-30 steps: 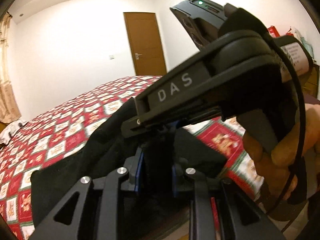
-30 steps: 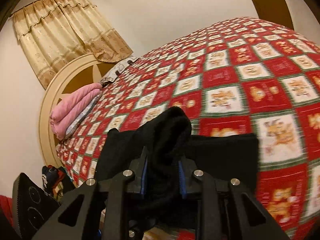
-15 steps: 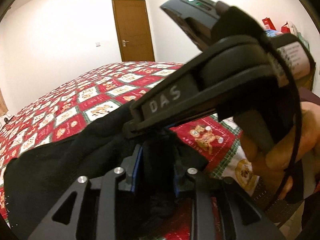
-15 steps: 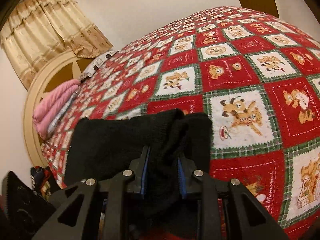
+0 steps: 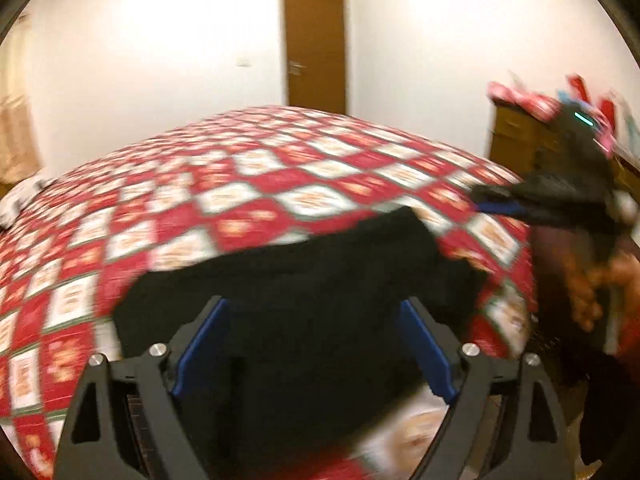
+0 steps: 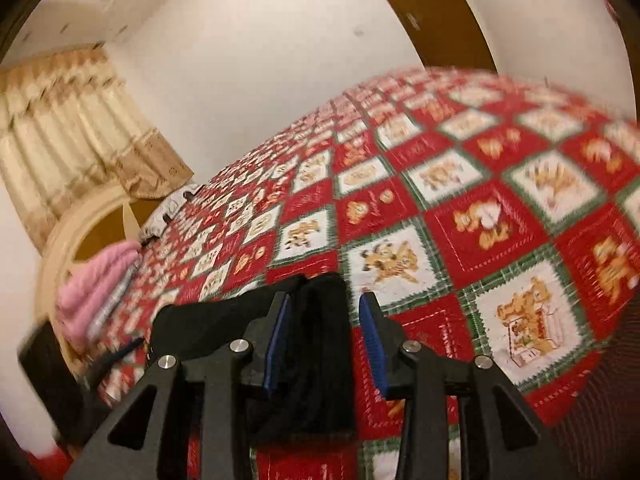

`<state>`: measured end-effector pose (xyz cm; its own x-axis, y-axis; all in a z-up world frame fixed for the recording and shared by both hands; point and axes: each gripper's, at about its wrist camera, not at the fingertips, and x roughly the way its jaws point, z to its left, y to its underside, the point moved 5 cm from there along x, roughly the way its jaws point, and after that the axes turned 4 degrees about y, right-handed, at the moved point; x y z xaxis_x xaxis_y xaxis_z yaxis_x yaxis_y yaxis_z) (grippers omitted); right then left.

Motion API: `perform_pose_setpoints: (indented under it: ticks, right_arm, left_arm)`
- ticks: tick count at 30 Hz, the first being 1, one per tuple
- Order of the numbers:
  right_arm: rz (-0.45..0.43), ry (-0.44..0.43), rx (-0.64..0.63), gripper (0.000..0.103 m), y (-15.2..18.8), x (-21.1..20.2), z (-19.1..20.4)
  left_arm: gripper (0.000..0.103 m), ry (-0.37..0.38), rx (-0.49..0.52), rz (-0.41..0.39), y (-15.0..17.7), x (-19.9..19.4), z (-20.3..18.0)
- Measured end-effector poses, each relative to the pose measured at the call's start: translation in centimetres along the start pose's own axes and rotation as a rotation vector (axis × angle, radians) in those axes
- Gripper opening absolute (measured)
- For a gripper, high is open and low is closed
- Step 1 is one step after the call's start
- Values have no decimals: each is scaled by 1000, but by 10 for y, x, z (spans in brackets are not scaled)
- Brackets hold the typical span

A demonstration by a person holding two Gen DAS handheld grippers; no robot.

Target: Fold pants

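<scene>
My left gripper (image 5: pixel 316 346): black frame with blue pads, jaws spread wide and opening; the black fabric lies between and beyond them, and neither pad presses on it.
My right gripper (image 6: pixel 325 346): same black frame and blue pads, jaws part-way apart and opening; a fold of the black fabric sits between them against the left pad, with a gap to the right pad.
Pants, place: the black soft-fabric pants (image 5: pixel 304 276) lie on the bed at its near edge, right under both of my grippers.
Pants, long axis: in the left wrist view the dark bundle stretches side to side across the frame, parallel to the near edge; its far edge climbs toward the right. In the right wrist view the pants (image 6: pixel 224 326) run away to the left from my jaws, with a thicker doubled fold pointing away from me between the pads.
Bed: a quilt of red and white squares with green plaid borders (image 6: pixel 472 216) covers it; the squares carry bear pictures.
Writing: the red squares have pale script, too blurred to read.
Right gripper seen from the left: at the right of the frame, over the quilt's edge, with a lit green lamp (image 5: pixel 582 118).
Far end: pink folded blanket (image 6: pixel 96 284), cream curtain (image 6: pixel 60 152), brown wooden door (image 5: pixel 315 46).
</scene>
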<state>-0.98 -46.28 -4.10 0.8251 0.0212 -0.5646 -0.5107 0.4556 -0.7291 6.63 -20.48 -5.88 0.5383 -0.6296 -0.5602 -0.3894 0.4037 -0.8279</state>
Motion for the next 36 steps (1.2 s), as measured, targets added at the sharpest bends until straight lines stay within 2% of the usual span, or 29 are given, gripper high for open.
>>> perform_pose_setpoints:
  ticks: [2, 5, 7, 8, 10, 11, 13, 15, 16, 19, 21, 24, 28, 30, 32, 34, 36]
  right_arm:
    - [21, -28, -98, 38, 10, -1, 32]
    - [94, -53, -256, 38, 32, 15, 77]
    - [139, -30, -319, 38, 49, 26, 88]
    - [188, 5, -340, 38, 59, 34, 85]
    - [255, 88, -327, 37, 73, 42, 65]
    - [276, 99, -290, 36, 78, 41, 50]
    - [287, 65, -218, 36, 80, 33, 36]
    - [328, 70, -175, 36, 85, 27, 26]
    - [334, 76, -174, 36, 87, 28, 28]
    - [287, 79, -199, 37, 78, 15, 40]
    - [195, 72, -246, 38, 62, 1, 56]
    - [100, 70, -321, 38, 42, -3, 84]
    - [127, 36, -321, 38, 35, 33, 101]
    - [180, 34, -301, 38, 44, 60, 100]
    - [238, 52, -265, 38, 56, 83, 92]
    - [210, 24, -226, 39, 59, 84, 86]
    - [209, 1, -211, 40, 59, 82, 83]
  left_arm:
    - [90, -75, -47, -9, 2, -6, 30]
    - [90, -127, -132, 6, 5, -4, 58]
    - [90, -152, -168, 29, 10, 5, 68]
    - [90, -162, -175, 48, 16, 7, 70]
    - [90, -171, -176, 108, 33, 19, 72]
    - [90, -170, -169, 116, 39, 20, 74]
    - [101, -181, -143, 133, 51, 26, 73]
    - [103, -178, -160, 134, 57, 22, 76]
    - [103, -153, -206, 135, 58, 22, 80]
    - [103, -108, -299, 168, 58, 18, 91]
    - [103, -136, -284, 162, 56, 9, 95]
    - [103, -201, -217, 100, 40, -17, 100]
    - [103, -208, -194, 8, 10, -36, 103]
    - [103, -174, -194, -11, -5, -30, 100]
    - [103, -96, -218, -7, -13, -12, 95]
    - [103, -46, -242, 18, -14, 16, 92]
    - [102, -61, -275, 91, -7, 48, 96]
